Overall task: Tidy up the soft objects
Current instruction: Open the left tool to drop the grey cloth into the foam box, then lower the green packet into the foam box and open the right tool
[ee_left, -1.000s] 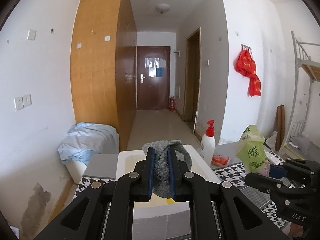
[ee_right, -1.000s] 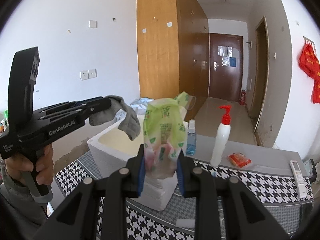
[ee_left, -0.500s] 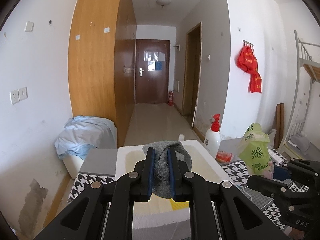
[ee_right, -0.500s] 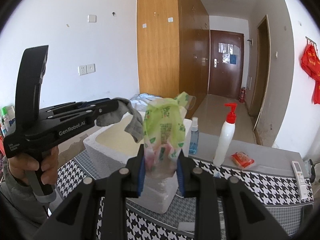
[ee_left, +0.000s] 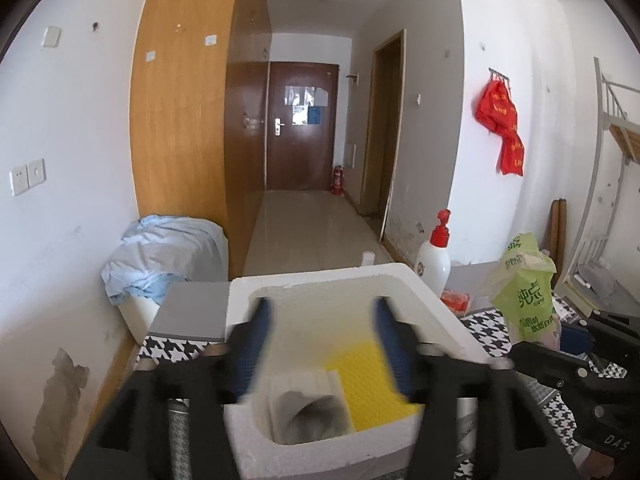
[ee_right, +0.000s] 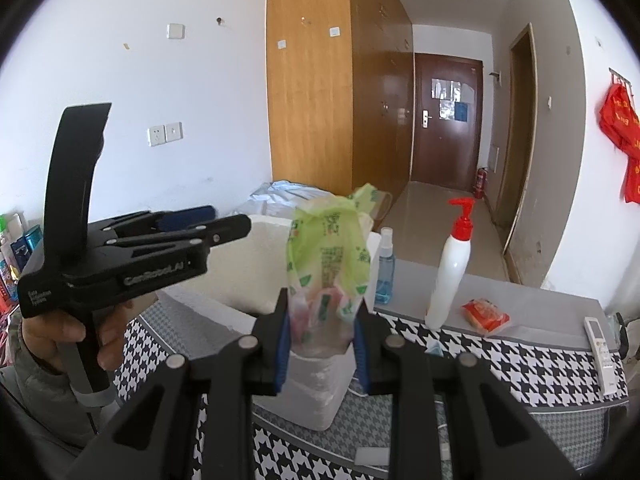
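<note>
Two grippers in play. Left gripper hangs over the white foam box, jaws opening, blurred, nothing between the blue pads; a hand holds its handle at the left of the right wrist view. Right gripper is clenched on one green plastic bag, which stands upright out of the pads, long axis vertical, crumpled top leaning slightly right.

Count inside the box: one gray sock at the near wall, left of one yellow sponge sheet lying flat and touching it. The sock looks bunched or rolled, and its opening seems to face up toward the camera; it's blurry, so its long axis can't be called.

Further right on the houndstooth tablecloth: one blue spray bottle just beside the box's far right corner, one white pump bottle with a red top, one small orange packet near it, one white remote at the far right edge.

Room-wise, the box's far half is bare, so there's open space inside. The box sits near the table's left end, with a wall and a blue cloth pile beyond. The cloth between the bottles and the remote is free.
</note>
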